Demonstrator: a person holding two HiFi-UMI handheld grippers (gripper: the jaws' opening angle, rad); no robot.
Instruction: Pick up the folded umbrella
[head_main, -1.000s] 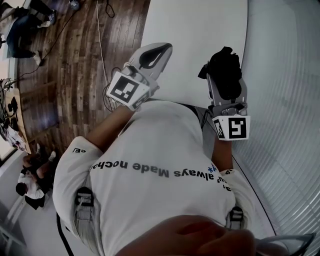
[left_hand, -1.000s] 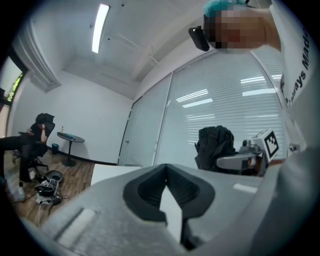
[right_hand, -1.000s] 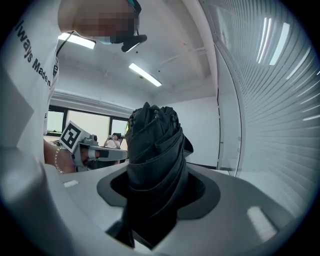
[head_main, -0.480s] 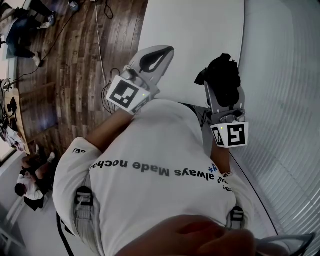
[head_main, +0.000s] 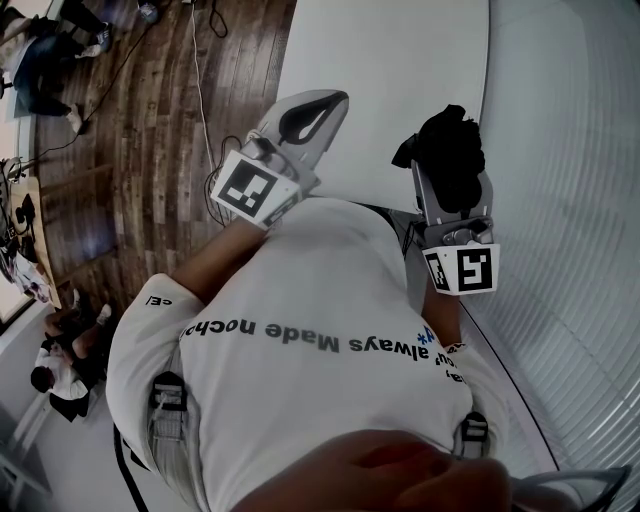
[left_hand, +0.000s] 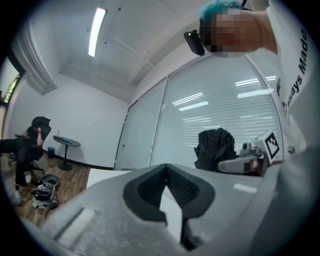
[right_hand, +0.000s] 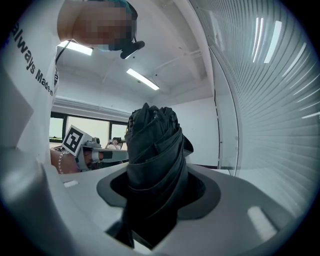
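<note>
- Black umbrella (right_hand: 152, 150), one: folded, clamped in the right gripper (head_main: 447, 150), centre-right, over the table's (head_main: 390, 60) right edge.
- Left gripper (head_main: 310, 108): jaws together, empty, over the table's left edge.
- Table, one: white, open top running to the upper frame.
- Wood floor (head_main: 150, 120) at left.

white worktop (head_main: 390, 60) beside a wood floor (head_main: 140, 150) with a trailing cable (head_main: 197, 80); slatted blinds (head_main: 580, 200) at right; small round table (left_hand: 66, 143) far off.

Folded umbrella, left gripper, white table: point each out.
folded umbrella (right_hand: 155, 165), right gripper view, middle of its black folds.
left gripper (left_hand: 165, 169), left gripper view, where its tips meet.
white table (head_main: 390, 60), head view, bare top.
</note>
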